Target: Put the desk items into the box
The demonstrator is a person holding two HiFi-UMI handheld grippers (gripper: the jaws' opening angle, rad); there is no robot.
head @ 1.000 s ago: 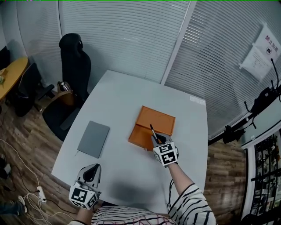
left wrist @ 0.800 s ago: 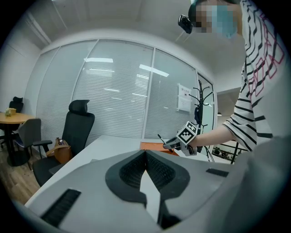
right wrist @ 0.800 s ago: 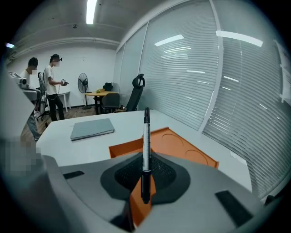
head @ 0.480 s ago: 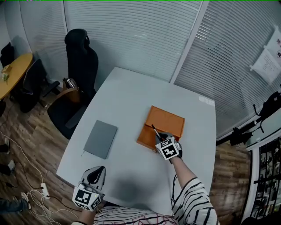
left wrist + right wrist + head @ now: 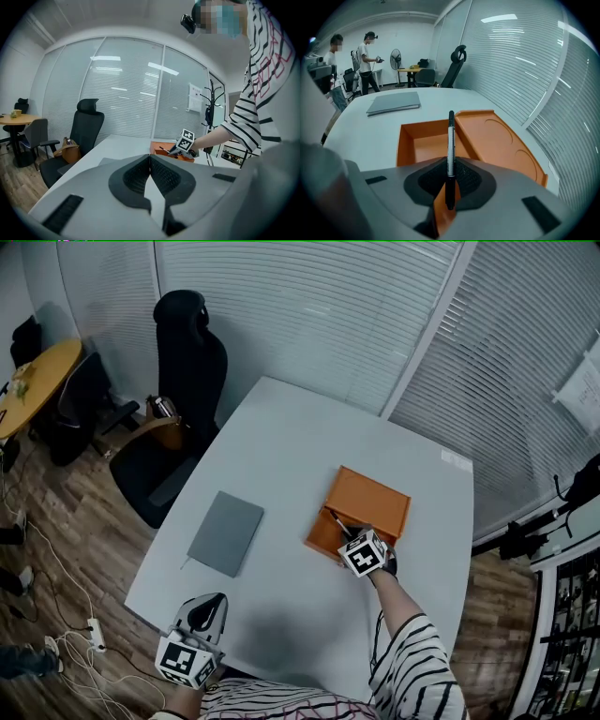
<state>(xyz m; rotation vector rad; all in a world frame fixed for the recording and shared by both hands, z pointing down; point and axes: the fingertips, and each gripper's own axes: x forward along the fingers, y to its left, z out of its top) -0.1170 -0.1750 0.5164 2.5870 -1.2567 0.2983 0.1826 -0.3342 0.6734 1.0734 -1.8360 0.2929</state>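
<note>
An open orange box lies on the pale table, its lid flat beside it. My right gripper is shut on a black and silver pen, which points out over the box's near edge. A grey notebook lies left of the box. At the table's near left edge my left gripper is shut with nothing in it. The left gripper view also shows the box and my right gripper's marker cube.
A black office chair stands at the table's far left corner, with a brown bag beside it. Blinds cover the glass walls behind. A round yellow table is at far left. Two people stand far off in the right gripper view.
The head view has shifted, so the table sits further right and lower. My right gripper with the pen has moved slightly closer over the box. The left gripper has stayed put.
</note>
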